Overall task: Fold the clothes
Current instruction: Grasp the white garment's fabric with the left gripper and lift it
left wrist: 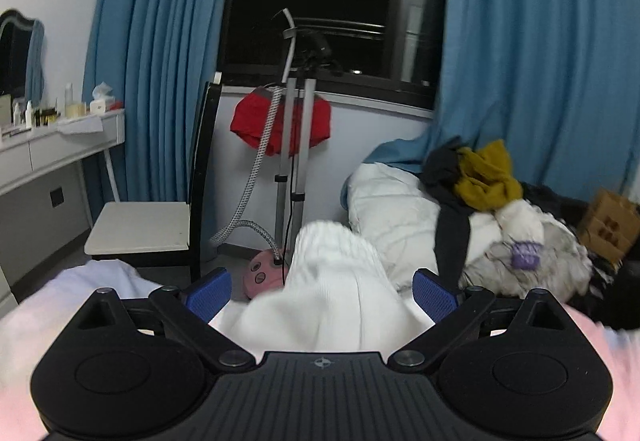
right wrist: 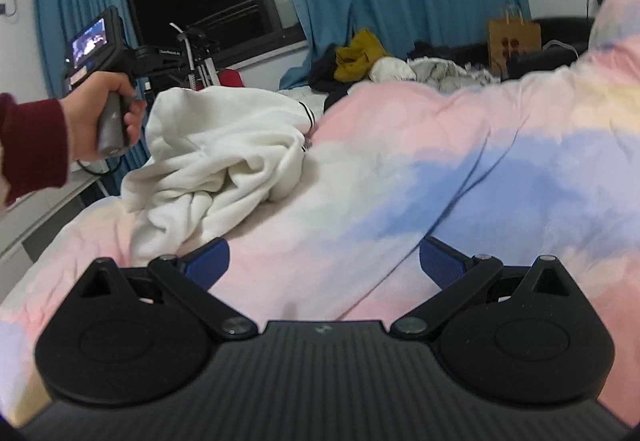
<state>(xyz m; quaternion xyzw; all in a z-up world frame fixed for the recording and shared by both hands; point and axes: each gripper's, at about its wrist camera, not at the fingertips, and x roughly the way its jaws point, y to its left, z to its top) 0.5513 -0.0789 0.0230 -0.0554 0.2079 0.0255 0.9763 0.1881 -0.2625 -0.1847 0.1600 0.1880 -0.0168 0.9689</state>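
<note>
A crumpled white garment (right wrist: pixel 216 149) lies on the pastel pink, blue and yellow bedcover (right wrist: pixel 400 177). In the left wrist view the white garment (left wrist: pixel 332 293) fills the space between the wide-open blue pads of my left gripper (left wrist: pixel 322 295); the pads do not pinch it. My right gripper (right wrist: pixel 324 261) is open and empty, low over the bedcover, to the right of the garment. The left gripper's handle, held by a hand in a dark red sleeve (right wrist: pixel 108 101), shows in the right wrist view above the garment's left side.
A pile of clothes with a mustard piece (left wrist: pixel 488 177) and a white pillow (left wrist: pixel 392 209) lies at the bed's far side. A garment steamer stand (left wrist: pixel 292 145), a white chair (left wrist: pixel 140 229), a dressing table (left wrist: pixel 52 145) and a paper bag (right wrist: pixel 514 41) stand around the bed.
</note>
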